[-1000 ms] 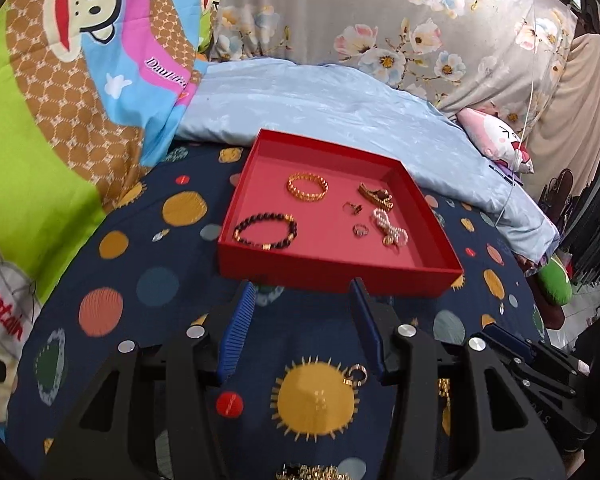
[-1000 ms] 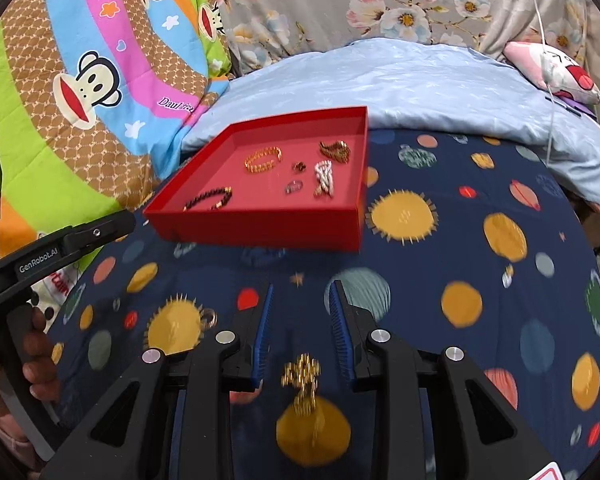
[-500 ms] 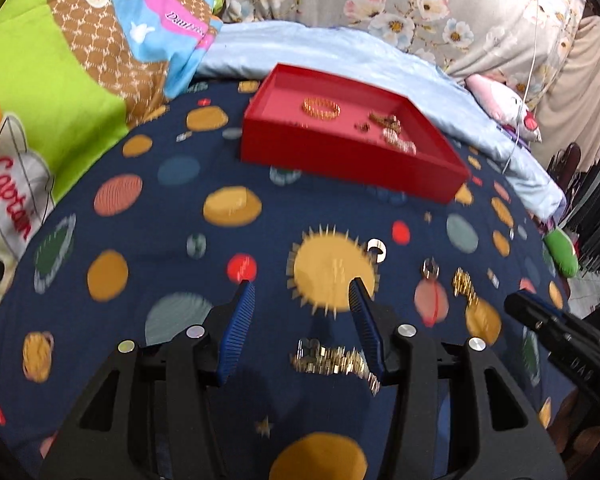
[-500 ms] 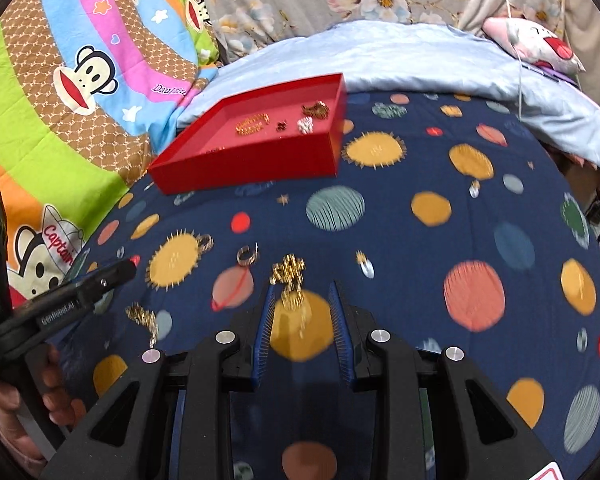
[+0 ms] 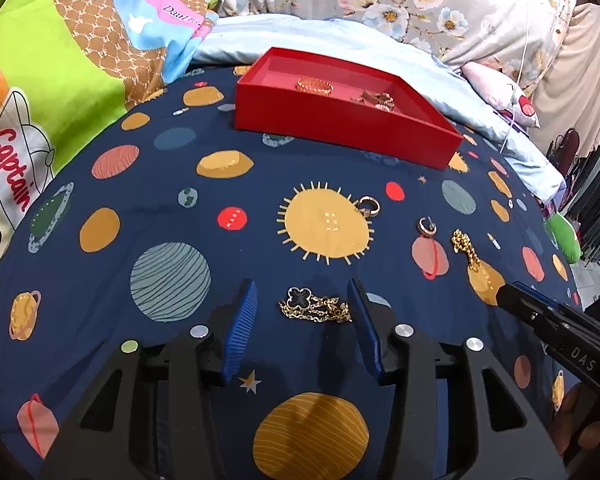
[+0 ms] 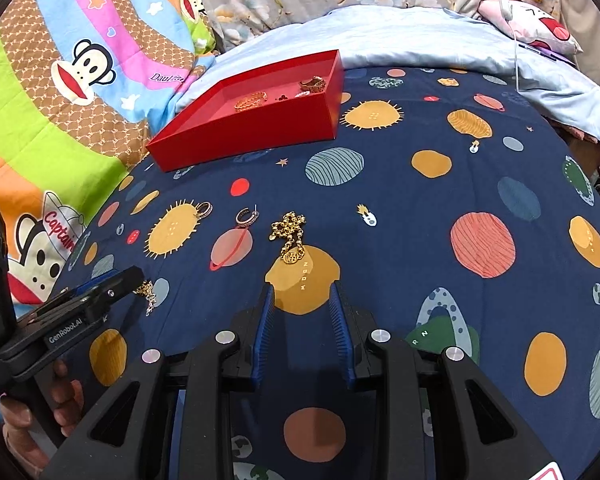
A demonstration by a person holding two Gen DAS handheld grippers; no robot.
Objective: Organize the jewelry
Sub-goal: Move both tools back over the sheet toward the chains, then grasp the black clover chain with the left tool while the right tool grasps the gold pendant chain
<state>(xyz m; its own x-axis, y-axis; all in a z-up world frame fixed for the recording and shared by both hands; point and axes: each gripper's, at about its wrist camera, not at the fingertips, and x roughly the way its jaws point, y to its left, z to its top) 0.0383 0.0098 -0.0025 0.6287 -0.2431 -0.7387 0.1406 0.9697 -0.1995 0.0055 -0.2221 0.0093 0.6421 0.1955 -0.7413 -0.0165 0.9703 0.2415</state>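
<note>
My left gripper (image 5: 303,289) is open, its blue fingers either side of a gold chain with a black clover charm (image 5: 314,307) on the bedspread. My right gripper (image 6: 302,290) is open and empty, just short of a gold necklace with a round pendant (image 6: 290,236). Two rings lie loose: one (image 5: 369,205) on the sun print, one (image 5: 426,226) to its right; they also show in the right wrist view (image 6: 205,209) (image 6: 247,216). The red tray (image 5: 340,130) at the back holds a gold bracelet (image 5: 314,86) and other pieces.
The navy planet-print bedspread (image 6: 420,208) covers the bed. A light blue blanket (image 6: 420,36) and floral pillows lie behind the tray. A bright cartoon quilt (image 6: 60,80) is on the left. The bed's right edge drops off near a pink cushion (image 6: 540,28).
Both grippers have pulled back from the tray and come down low over the bedspread. The left one now straddles the clover chain; the right one sits just behind the gold necklace.
</note>
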